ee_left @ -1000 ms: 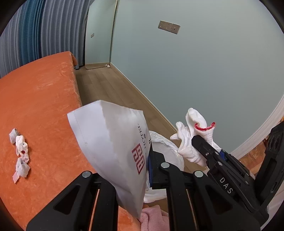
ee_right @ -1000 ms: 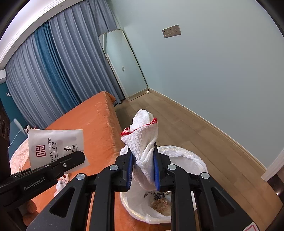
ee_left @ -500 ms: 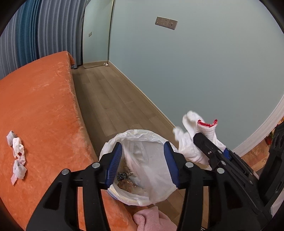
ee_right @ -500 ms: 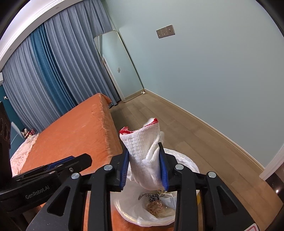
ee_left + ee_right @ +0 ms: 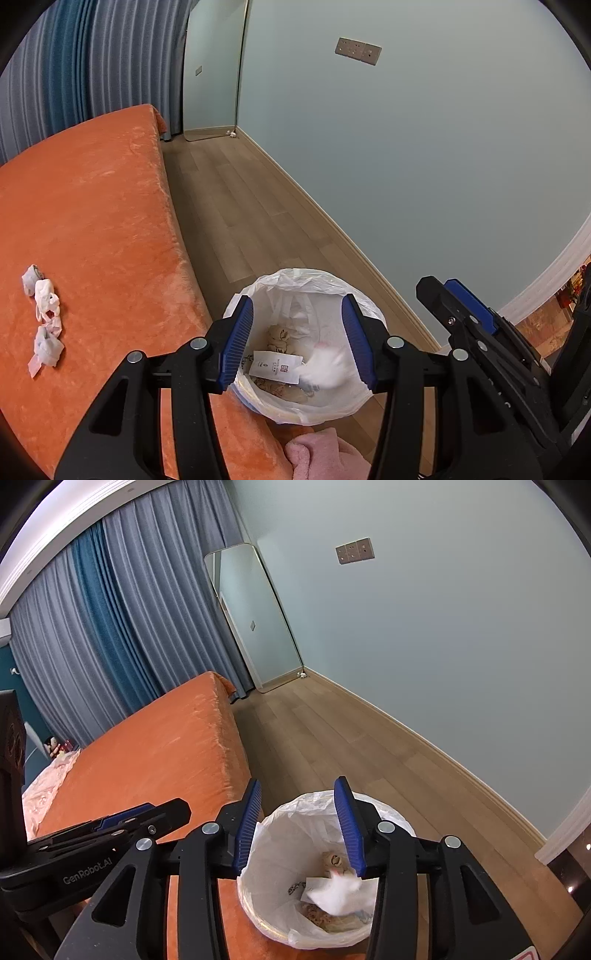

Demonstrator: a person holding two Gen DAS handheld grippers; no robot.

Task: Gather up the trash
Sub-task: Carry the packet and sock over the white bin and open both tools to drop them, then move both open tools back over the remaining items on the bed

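**Both tools empty over the bin; tissue wads left on the bed**

Left tool (image 5: 297,338) hangs released above the lined trash bin (image 5: 258,291), jaws apart w/ nothing between them. Right tool (image 5: 297,825) is over the same bin, jaws opening, nothing between the pads. A blurred white cloth (image 5: 334,888) shows inside the bin, on or just above a paper hotel sachet (image 5: 275,367) and some brownish scraps – can't tell if it has landed. The bin stands on the wood floor, tight against the bed's edge

What's left, as far as I can see: a short string of crumpled white tissue wads (image 5: 43,319) on the orange bed cover (image 5: 92,206), well in from the bin-side edge, toward the left of the left wrist view

Handling, my guess: v. light, soft, squashes to nothing, not fragile. The wads look loosely strung together, so pinching one may drag the others or tear off. Best bet is to bite the thickest wad across its middle, pads pressing slightly into the plush cover, and close fully. The cover nap could snag
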